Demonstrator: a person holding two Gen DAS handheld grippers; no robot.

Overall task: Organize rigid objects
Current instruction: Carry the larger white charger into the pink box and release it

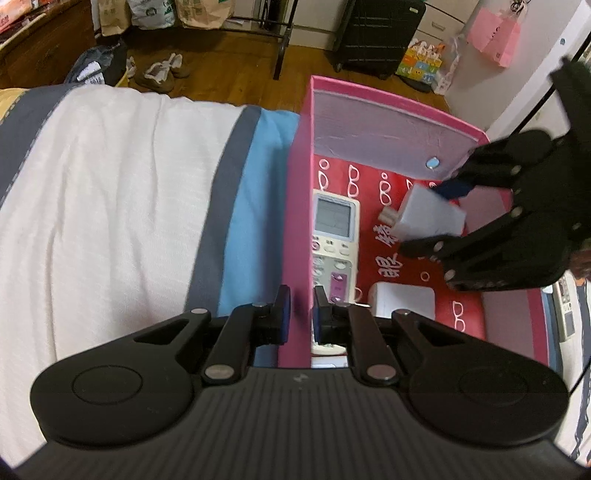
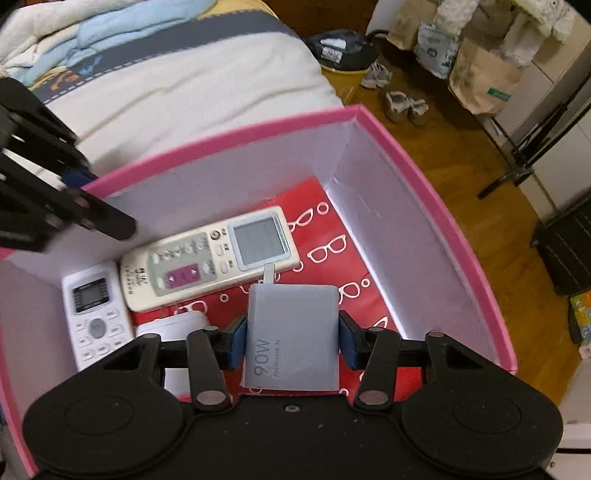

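Observation:
A pink box (image 1: 295, 206) with a red patterned floor stands on the bed. My left gripper (image 1: 300, 312) is shut on its near side wall. My right gripper (image 2: 291, 338) is shut on a white 90W charger (image 2: 293, 328) and holds it inside the box (image 2: 406, 155), above the floor. The right gripper (image 1: 439, 218) and the charger (image 1: 430, 216) also show in the left wrist view. In the box lie a large cream remote (image 2: 210, 258), a small white remote (image 2: 96, 314) and a white adapter (image 2: 173, 325). The large remote (image 1: 334, 236) and the adapter (image 1: 402, 301) also show in the left wrist view.
The box sits on a bed with a white, grey and blue cover (image 1: 129, 206). Beyond the bed is a wooden floor with shoes (image 1: 160, 72), paper bags (image 2: 484, 74), a black suitcase (image 1: 376, 33) and a metal rack leg (image 1: 282, 44).

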